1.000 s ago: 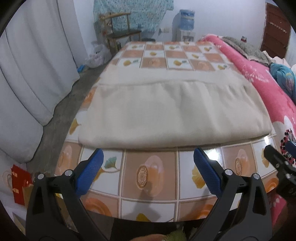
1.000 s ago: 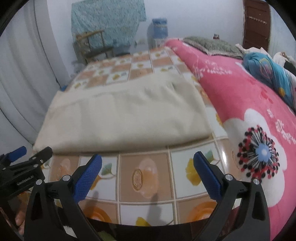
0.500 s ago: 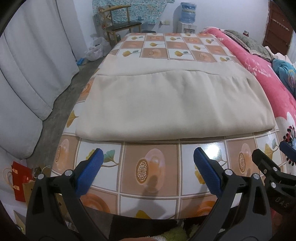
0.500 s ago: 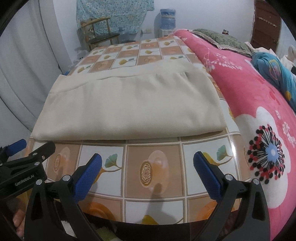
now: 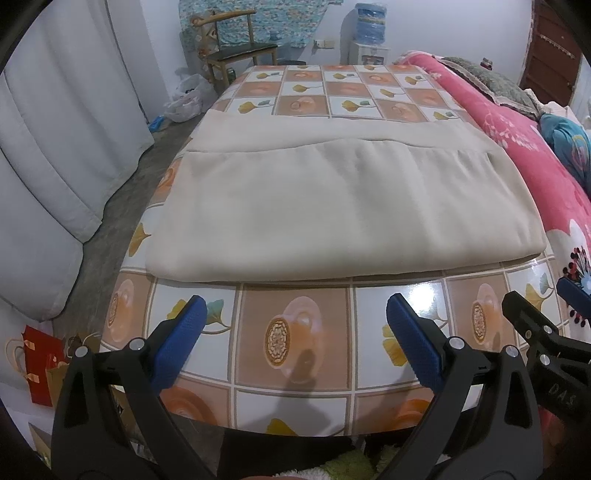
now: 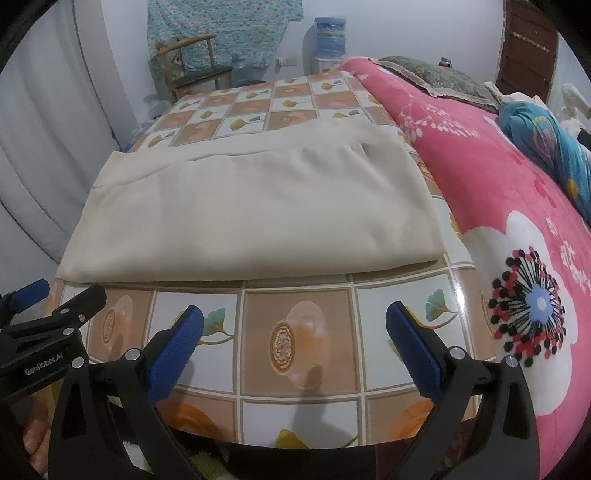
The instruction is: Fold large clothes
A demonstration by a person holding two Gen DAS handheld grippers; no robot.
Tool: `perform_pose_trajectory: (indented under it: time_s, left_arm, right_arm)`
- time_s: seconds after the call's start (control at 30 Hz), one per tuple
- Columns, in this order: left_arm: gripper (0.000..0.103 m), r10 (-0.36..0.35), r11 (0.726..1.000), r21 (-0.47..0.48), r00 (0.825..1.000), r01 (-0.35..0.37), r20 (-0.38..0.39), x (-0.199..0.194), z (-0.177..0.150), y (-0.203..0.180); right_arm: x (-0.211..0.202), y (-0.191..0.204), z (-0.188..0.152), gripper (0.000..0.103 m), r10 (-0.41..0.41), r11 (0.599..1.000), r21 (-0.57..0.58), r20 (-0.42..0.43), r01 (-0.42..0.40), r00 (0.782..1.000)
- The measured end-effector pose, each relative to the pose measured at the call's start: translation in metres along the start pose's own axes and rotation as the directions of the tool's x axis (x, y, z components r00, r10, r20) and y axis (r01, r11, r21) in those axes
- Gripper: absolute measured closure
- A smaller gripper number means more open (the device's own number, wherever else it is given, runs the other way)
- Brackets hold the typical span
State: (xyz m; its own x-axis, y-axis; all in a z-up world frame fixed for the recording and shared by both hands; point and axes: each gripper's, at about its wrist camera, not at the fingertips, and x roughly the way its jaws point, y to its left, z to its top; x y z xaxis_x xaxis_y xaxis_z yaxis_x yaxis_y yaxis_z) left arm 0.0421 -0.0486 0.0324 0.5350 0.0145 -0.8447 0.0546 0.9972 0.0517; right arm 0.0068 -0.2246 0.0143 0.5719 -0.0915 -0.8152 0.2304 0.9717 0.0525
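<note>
A large cream garment [image 5: 332, 210] lies folded flat on the tiled table [image 5: 295, 332], its folded edge toward me and an upper layer ending short of the far hem. The right wrist view shows the same cream garment [image 6: 255, 214] on the table [image 6: 295, 332]. My left gripper [image 5: 295, 332] stands open over the table's near edge, short of the cloth, with nothing between its blue pads. My right gripper [image 6: 295, 332] is open too, beside it and likewise apart from the cloth. Each gripper shows at the edge of the other's view.
A pink flowered blanket [image 6: 498, 206] on a bed borders the table's right side. White curtains [image 5: 55, 147] hang left. A wooden chair [image 5: 236, 48] and a water dispenser [image 5: 365, 33] stand at the far wall. A red bag [image 5: 40, 362] sits on the floor.
Both grippers have risen and pulled back slightly, so the garment looks farther and is seen more from above. The cloth has not moved.
</note>
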Motion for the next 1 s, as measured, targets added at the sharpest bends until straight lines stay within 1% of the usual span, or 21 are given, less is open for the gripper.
perform_pose_trajectory:
  time_s: [1.0]
  left_arm:
    - [0.009, -0.033, 0.999, 0.002, 0.999, 0.033, -0.012, -0.0002, -0.0023, -0.0044]
  right_arm:
    - [-0.0005, -0.0047, 0.0006, 0.007, 0.0, 1.0, 0.007, 0.001, 0.0, 1.0]
